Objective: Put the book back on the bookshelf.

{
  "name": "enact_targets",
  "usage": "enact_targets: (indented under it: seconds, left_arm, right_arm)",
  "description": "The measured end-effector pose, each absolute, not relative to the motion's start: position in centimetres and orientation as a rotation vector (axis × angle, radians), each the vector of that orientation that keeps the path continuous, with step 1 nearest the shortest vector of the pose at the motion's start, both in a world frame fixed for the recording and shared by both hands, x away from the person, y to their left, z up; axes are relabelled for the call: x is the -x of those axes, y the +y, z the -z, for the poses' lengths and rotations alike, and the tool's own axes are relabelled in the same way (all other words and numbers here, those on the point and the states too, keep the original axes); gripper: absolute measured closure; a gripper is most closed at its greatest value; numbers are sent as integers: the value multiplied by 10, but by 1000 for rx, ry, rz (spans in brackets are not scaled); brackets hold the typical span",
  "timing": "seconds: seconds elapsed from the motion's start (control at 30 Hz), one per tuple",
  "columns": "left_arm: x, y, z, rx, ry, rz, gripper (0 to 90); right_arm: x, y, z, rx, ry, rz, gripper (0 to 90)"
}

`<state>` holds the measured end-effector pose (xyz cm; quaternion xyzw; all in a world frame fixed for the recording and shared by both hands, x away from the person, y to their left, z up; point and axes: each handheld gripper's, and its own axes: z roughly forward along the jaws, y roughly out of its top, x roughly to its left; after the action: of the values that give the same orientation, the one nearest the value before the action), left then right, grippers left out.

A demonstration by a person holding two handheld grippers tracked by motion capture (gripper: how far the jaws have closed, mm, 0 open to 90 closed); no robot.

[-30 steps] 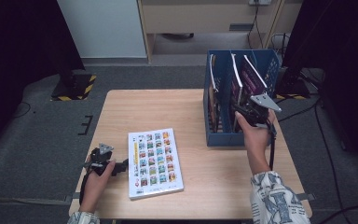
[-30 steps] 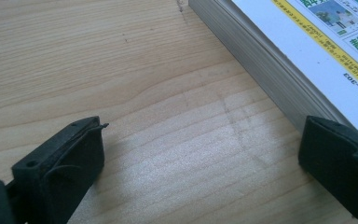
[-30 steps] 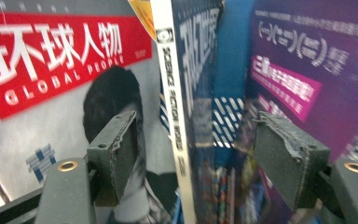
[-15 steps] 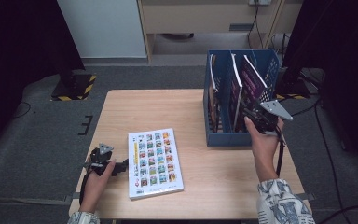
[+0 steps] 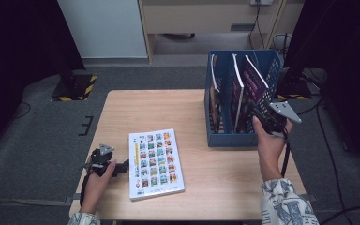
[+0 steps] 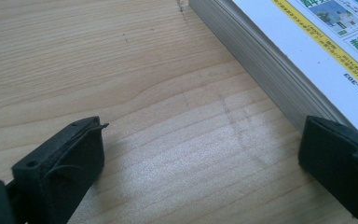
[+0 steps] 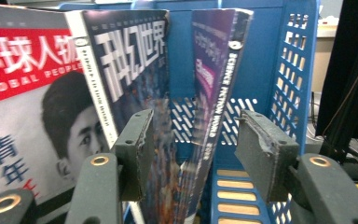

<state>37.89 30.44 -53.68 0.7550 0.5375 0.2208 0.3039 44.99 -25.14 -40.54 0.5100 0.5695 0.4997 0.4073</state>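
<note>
A thick book [image 5: 156,164] with a grid of small pictures on its cover lies flat on the wooden table [image 5: 168,108]. My left gripper [image 5: 122,166] rests on the table at the book's left edge, open. In the left gripper view its jaws stand wide apart [image 6: 200,158], and the book's page edge [image 6: 265,60] runs past the right jaw. My right gripper [image 5: 262,114] is held up at the right compartment of a blue file rack [image 5: 232,138]. It is open [image 7: 193,140], and a leaning purple magazine [image 7: 214,79] passes between its jaws.
The rack also holds a dark-covered magazine [image 7: 130,79] and a red-titled one with a portrait [image 7: 28,116]. The rack's perforated right wall [image 7: 293,70] is close beside the right jaw. Dark floor and cables [image 5: 323,136] surround the table.
My right gripper has shifted slightly right and toward the person along the rack's front. The left gripper and the book have not moved.
</note>
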Motion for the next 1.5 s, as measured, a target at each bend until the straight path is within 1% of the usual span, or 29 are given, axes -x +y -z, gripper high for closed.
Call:
enact_targets:
  seconds: [0.17,0.37,0.53,0.63,0.73,0.8,1.2,1.5]
  left_arm:
    - [-379,304,537,-2000,1424,-585,0]
    - [-379,304,537,-2000,1424,-584,0]
    - [-379,304,537,-2000,1424,-584,0]
    - [-379,304,537,-2000,1424,-584,0]
    - [-379,304,537,-2000,1424,-584,0]
    - [-379,304,537,-2000,1424,-584,0]
    - [-380,304,537,-1999,1424,-583,0]
    - [-380,304,537,-1999,1424,-584,0]
  right_arm:
    - [-464,-256,407,-1327,1434,-1249,475]
    - [-482,-253,411,-1348,1464,-1240,553]
    - [-492,-245,410,-1334,1472,-1208,640]
    - [-495,-242,409,-1330,1479,-1204,728]
    - [-496,-238,407,-1320,1487,-1176,775]
    - [-496,-238,406,-1315,1481,-1173,835]
    - [-502,-228,394,-1251,1438,-1130,843]
    - [-501,-221,404,-1221,1467,-1153,840]
